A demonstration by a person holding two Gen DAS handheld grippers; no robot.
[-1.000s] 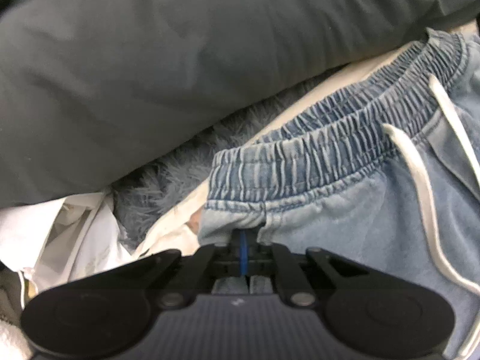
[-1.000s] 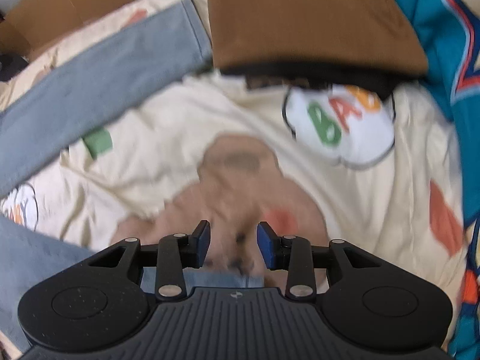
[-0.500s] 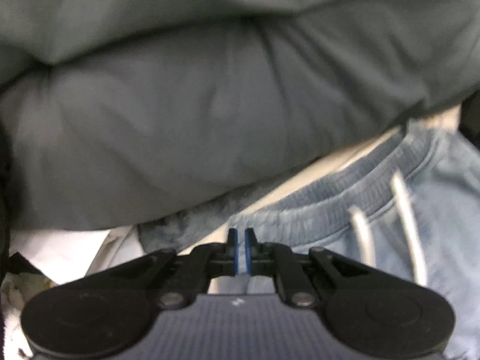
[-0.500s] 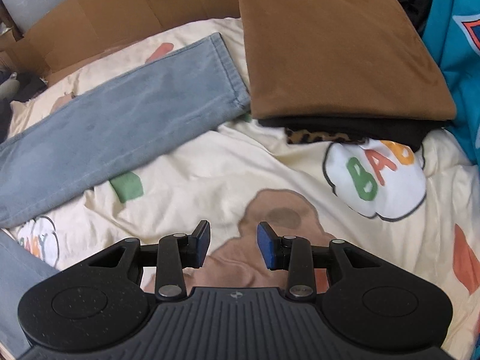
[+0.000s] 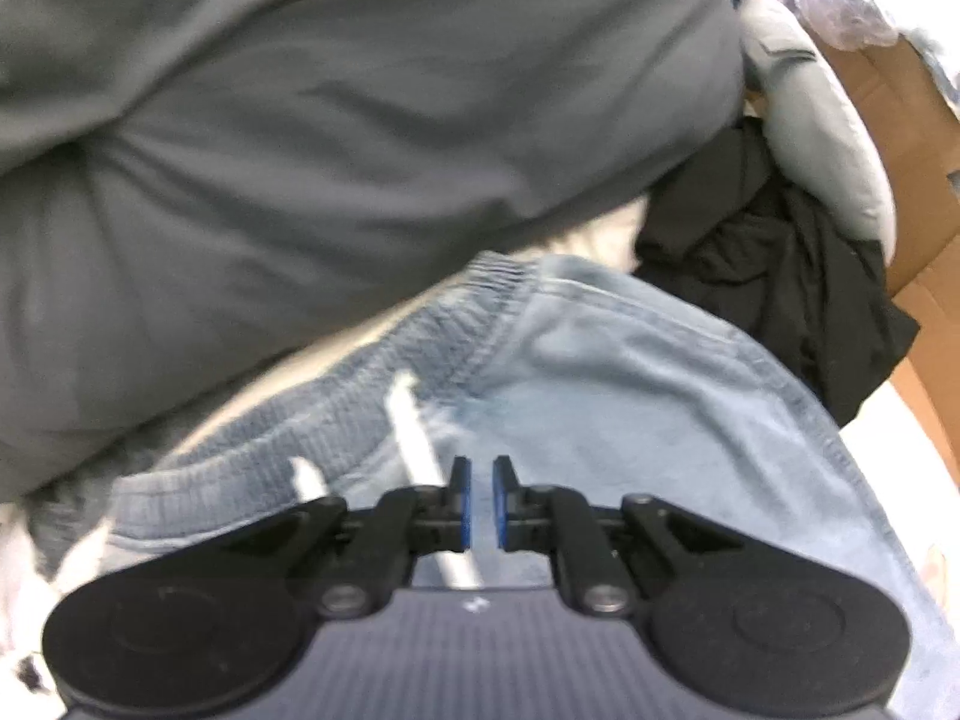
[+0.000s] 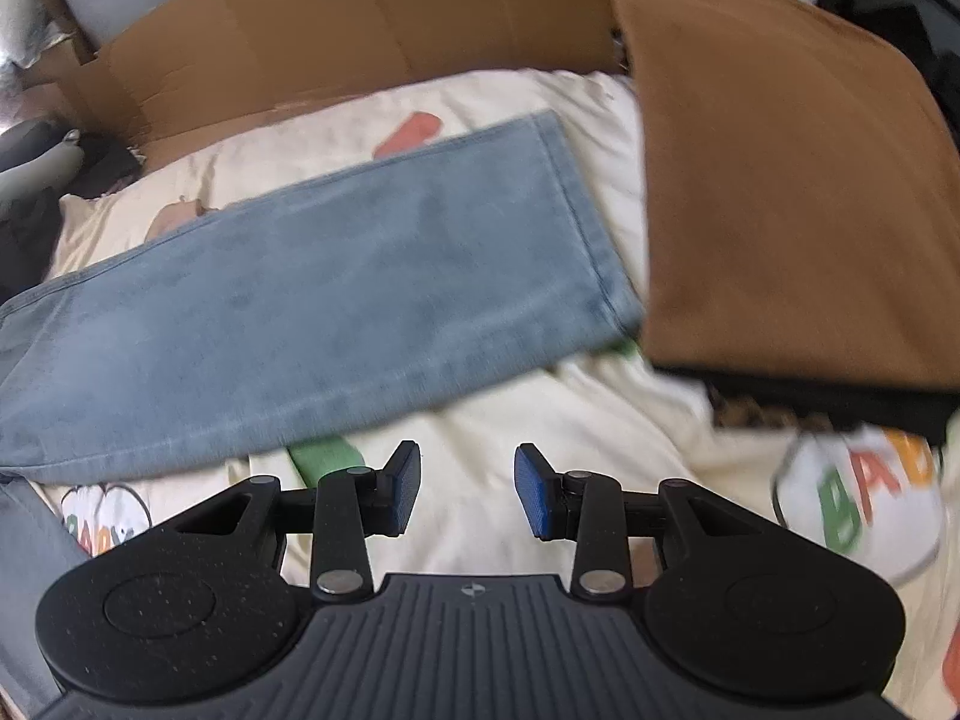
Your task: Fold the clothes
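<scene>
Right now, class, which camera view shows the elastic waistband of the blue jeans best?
The left wrist view. There the gathered waistband and its white drawstring lie just beyond the left hand-held gripper, though blurred. The right wrist view shows only a flat leg of the jeans with its hem, no waistband.

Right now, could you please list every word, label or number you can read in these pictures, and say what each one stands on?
"BA", cut off by the frame edge: coloured letters in a white cloud printed on the cream bedsheet.
Coloured letters in a second cloud on the sheet: too blurred to read.
Left wrist view: no text.
</scene>
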